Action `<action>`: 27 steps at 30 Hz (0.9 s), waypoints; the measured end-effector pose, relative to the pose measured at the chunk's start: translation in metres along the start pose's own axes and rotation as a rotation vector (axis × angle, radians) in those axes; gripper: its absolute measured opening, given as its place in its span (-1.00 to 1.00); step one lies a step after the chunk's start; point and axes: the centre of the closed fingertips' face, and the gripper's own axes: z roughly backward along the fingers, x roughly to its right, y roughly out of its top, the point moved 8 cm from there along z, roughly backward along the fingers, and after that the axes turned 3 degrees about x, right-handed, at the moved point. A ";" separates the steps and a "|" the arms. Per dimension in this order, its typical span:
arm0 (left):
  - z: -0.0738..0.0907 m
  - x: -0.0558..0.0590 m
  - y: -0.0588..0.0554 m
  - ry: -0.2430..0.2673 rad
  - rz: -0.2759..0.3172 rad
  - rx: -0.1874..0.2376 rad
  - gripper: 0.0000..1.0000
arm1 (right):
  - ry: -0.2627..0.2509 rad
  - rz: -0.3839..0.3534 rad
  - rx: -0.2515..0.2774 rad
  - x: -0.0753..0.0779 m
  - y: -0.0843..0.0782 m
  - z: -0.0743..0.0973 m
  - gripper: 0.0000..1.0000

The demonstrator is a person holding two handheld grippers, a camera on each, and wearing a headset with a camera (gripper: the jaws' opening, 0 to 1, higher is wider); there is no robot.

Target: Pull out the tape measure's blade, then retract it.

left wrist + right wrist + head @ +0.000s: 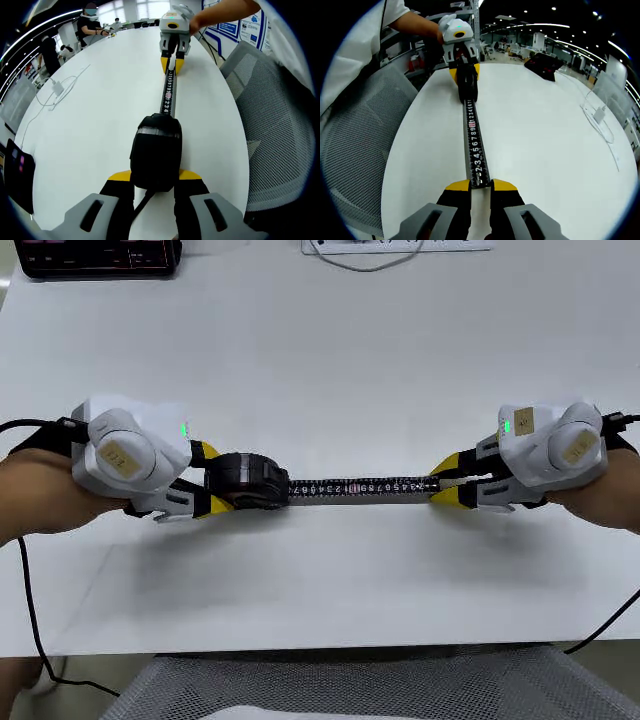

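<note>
The left gripper (213,480) clamps its fingers on the black tape measure (250,480). The right gripper (445,481) pinches the tip of the blade (360,487), which is stretched between them over the white counter (320,370). The right gripper view shows the blade's numerals clearly. The left gripper view shows a white cable (57,89) and seated people (90,22) beyond.

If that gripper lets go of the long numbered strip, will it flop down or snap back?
Probably it would zip back toward the black case, since the blade is stretched straight between the right gripper and the case held by the left gripper. It looks thin, so unsupported it would likely sag.
</note>
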 end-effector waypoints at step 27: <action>0.000 0.001 0.001 -0.001 -0.005 -0.010 -0.50 | -0.007 -0.002 -0.029 0.002 -0.013 0.016 -0.81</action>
